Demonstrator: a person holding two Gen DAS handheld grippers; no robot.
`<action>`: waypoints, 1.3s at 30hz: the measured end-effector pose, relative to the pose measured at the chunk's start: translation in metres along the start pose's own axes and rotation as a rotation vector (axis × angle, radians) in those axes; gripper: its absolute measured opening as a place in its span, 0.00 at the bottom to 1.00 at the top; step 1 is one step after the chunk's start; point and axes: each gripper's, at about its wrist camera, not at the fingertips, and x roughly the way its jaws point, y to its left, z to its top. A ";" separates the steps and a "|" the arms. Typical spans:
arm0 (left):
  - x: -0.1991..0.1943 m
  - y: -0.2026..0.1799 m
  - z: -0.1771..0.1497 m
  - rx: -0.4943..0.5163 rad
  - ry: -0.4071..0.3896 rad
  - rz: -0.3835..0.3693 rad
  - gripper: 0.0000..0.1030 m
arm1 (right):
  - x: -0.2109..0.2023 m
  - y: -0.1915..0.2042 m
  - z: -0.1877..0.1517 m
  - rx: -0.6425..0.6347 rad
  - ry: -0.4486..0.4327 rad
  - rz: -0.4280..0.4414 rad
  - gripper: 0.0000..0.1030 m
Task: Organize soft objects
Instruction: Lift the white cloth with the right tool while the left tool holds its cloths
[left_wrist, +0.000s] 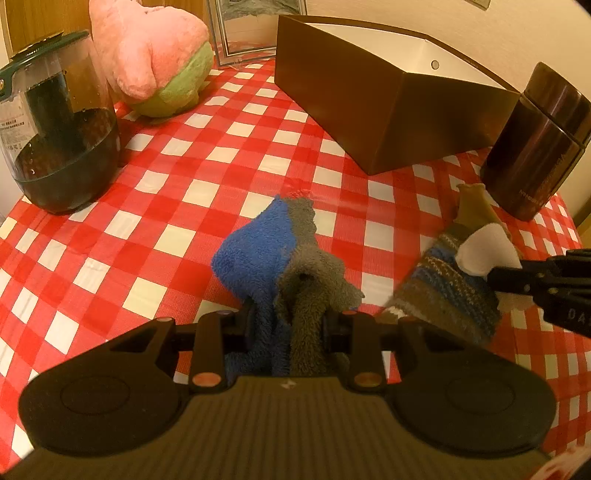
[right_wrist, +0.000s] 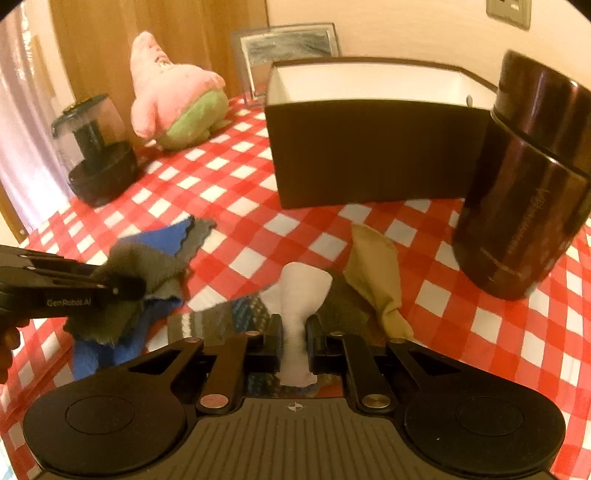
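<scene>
Fleece, blue and grey: a cloth (left_wrist: 280, 258) bunched between the pads of the left hand-held gripper (left_wrist: 287, 325), which is clamped on it, in front of the brown box
Right hand-held gripper (right_wrist: 294, 334): closed on the white toe of a striped sock (right_wrist: 301, 295), to the right of the fleece cloth
Tan cloth (right_wrist: 376, 266): lies against the sock, between it and the brown box
Brown box (left_wrist: 388, 110): open-topped, white inside, at the back of the desk (left_wrist: 184, 166)
Dark flask (left_wrist: 535, 147): upright, just right of the box
Pink plush (left_wrist: 155, 55): well left of the box
Desk cover: red-and-white check
</scene>
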 end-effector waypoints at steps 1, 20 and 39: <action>0.000 0.000 0.000 0.000 0.000 0.001 0.28 | 0.002 -0.001 -0.001 -0.003 0.009 -0.011 0.12; -0.005 -0.003 0.000 0.016 -0.003 0.009 0.26 | -0.024 0.011 0.003 -0.044 -0.058 0.033 0.08; -0.079 -0.005 0.020 0.026 -0.140 -0.032 0.25 | -0.078 -0.017 0.014 0.042 -0.122 0.047 0.08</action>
